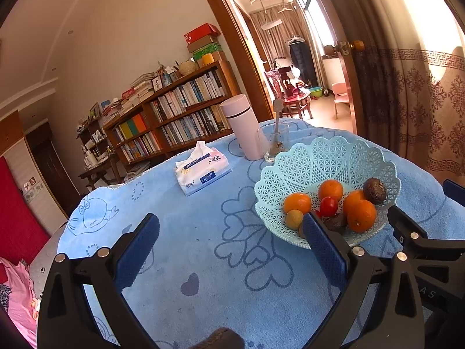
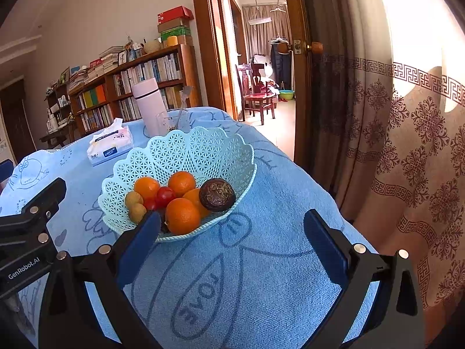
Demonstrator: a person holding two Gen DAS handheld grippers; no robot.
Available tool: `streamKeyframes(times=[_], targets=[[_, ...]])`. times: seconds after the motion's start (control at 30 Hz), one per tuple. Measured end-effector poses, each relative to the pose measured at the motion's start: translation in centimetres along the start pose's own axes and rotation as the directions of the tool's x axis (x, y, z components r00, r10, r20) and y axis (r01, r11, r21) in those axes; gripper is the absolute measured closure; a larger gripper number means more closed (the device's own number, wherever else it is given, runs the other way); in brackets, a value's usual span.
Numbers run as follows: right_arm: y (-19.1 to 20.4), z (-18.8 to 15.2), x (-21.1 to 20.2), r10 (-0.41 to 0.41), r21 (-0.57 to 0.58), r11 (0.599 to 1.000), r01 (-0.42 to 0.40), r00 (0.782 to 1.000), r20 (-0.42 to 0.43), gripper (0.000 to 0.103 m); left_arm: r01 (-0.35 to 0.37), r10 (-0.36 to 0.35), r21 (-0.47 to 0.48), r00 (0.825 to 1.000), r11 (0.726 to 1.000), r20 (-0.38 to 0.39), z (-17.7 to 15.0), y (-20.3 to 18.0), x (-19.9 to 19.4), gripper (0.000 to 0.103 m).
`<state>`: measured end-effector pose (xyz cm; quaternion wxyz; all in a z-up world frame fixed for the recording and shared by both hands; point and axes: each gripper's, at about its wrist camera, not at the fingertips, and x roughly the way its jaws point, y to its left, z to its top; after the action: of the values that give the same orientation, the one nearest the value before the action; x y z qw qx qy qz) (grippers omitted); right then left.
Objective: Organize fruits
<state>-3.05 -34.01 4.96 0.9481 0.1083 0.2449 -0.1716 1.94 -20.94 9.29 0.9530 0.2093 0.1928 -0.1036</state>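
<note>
A pale green lattice basket (image 1: 328,163) (image 2: 200,148) stands on the blue cloth. It holds several oranges (image 1: 361,215) (image 2: 182,215), red cherry tomatoes (image 1: 329,206) (image 2: 165,196), small tan longans (image 1: 294,218) (image 2: 137,213) and dark brown wrinkled fruits (image 1: 374,190) (image 2: 217,195). My left gripper (image 1: 232,226) is open and empty, above the cloth just left of the basket. My right gripper (image 2: 232,224) is open and empty, in front of the basket's near right rim. The right gripper also shows in the left wrist view (image 1: 407,232), beside the basket.
A tissue pack (image 1: 202,171) (image 2: 110,147), a pink flask (image 1: 242,126) (image 2: 147,106) and a glass with a spoon (image 1: 273,142) (image 2: 171,120) stand behind the basket. The table edge drops off at the right toward a curtain (image 2: 407,145).
</note>
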Motion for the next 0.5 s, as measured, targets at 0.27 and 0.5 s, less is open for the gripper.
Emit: streamKeyframes(times=[0.27,0.5], targets=[[-0.11,0.0,0.0,-0.01,0.005,1.0,0.01,1.0,0.001,0.003,0.011,-0.011,-0.014,1.0,1.0,-0.012,-0.27,0.0,0.37,0.005],[-0.23,0.04,-0.02,-0.017,0.013,1.0,0.017,1.0,0.002,0.003,0.05,-0.05,-0.027,0.999,0.998,-0.003,-0.53,-0.03,0.2,0.005]])
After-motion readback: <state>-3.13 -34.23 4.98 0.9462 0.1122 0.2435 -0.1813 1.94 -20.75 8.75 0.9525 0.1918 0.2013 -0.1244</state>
